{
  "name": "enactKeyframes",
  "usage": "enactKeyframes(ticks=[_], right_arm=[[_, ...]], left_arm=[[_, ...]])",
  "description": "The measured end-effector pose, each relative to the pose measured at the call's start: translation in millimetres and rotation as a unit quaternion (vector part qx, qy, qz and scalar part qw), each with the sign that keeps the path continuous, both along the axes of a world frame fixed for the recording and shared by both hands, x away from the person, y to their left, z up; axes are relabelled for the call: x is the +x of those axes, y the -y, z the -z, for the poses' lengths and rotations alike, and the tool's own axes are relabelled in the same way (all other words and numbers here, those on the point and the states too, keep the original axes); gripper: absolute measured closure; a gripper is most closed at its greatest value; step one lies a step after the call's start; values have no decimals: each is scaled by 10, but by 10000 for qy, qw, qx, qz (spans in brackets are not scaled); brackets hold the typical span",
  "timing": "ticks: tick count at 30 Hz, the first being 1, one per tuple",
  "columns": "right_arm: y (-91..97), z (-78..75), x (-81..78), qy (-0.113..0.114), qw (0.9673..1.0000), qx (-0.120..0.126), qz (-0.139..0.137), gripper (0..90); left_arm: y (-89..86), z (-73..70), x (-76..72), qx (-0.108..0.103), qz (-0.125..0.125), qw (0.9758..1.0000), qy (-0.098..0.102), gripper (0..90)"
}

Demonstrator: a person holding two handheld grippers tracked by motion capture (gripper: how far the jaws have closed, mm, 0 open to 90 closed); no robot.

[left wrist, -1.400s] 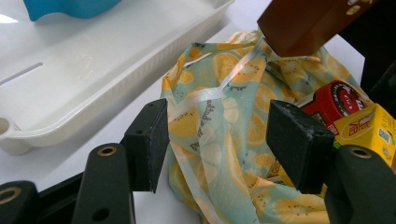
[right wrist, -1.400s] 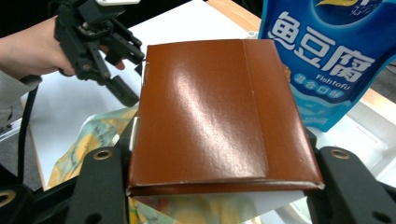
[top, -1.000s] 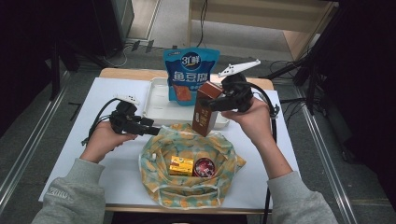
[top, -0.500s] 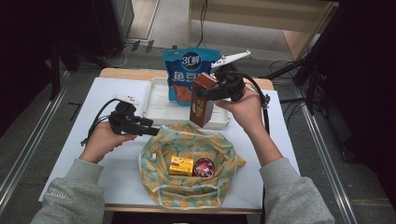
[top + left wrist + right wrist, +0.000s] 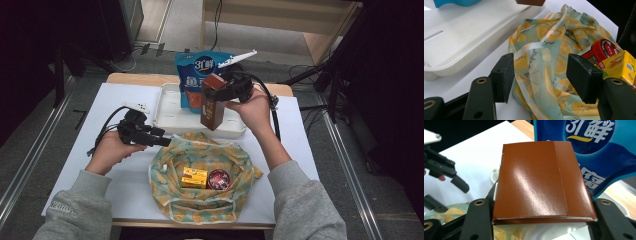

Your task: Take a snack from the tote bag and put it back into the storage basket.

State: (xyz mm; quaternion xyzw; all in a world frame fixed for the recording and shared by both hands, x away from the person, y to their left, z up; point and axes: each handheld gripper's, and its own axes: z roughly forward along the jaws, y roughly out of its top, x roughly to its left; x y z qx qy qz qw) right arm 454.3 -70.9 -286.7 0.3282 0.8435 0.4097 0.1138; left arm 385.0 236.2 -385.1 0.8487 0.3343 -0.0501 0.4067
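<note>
My right gripper (image 5: 225, 92) is shut on a tall brown carton (image 5: 212, 102), gripping it near the top and holding it upright above the front rim of the white tray (image 5: 170, 117). In the right gripper view the carton (image 5: 536, 182) lies across both jaws. My left gripper (image 5: 162, 139) is open at the left rim of the lemon-print cloth bag (image 5: 200, 205). The bag's cloth and strap (image 5: 544, 62) show between its jaws. In the bag lie a yellow box (image 5: 194, 176) and a red can (image 5: 217, 178).
A blue snack pouch (image 5: 197, 75) stands at the back of the tray, just behind the carton. A white sheet (image 5: 125, 190) covers the table, with bare room at the left and right. The table's far wooden edge (image 5: 135, 77) lies behind the tray.
My right gripper has carried the brown carton a little left and away from me, over the tray. The left gripper has stayed open at the bag's rim.
</note>
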Motion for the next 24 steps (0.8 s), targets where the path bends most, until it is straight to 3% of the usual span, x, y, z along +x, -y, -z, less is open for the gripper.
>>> enactKeyframes(ticks=[24], right_arm=[[-190, 313, 311, -121, 9994, -12, 316, 441]], left_arm=[[-17, 7, 4, -50, 40, 10000, -36, 399]])
